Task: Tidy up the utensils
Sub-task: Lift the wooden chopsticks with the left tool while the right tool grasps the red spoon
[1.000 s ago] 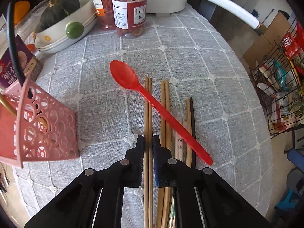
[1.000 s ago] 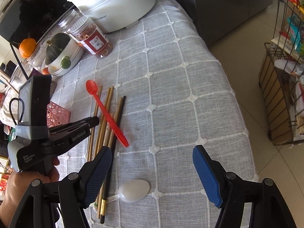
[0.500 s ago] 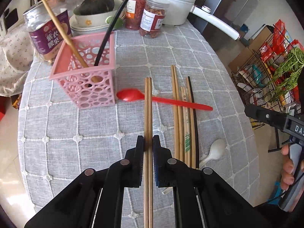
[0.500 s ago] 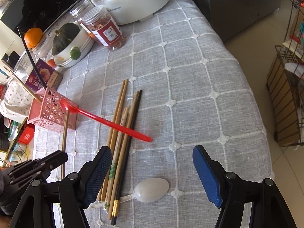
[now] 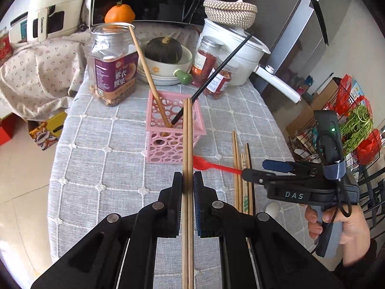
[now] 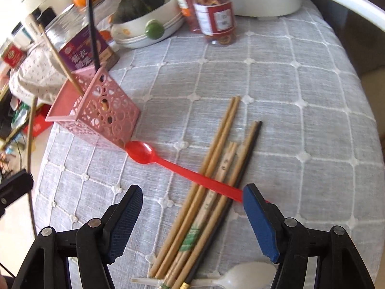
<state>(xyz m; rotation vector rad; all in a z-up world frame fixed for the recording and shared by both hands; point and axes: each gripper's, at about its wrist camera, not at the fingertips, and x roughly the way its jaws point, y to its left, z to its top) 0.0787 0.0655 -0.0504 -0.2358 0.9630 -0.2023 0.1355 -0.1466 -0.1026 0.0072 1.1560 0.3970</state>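
My left gripper is shut on a pair of wooden chopsticks, held above the table with their tips over the pink perforated basket. The basket holds a wooden chopstick and a black one. My right gripper is open, low over the loose chopsticks and the handle of the red spoon, which lies across them beside the basket. A white spoon lies near my right fingers. The right gripper also shows in the left wrist view.
At the table's back stand a purple-labelled jar, a bowl with a dark squash, two red-filled jars and a white pot. A wire rack with groceries stands right of the table edge.
My left gripper has lifted the chopstick pair off the table and swung it toward the pink basket. My right gripper has come down over the loose chopsticks and red spoon handle.
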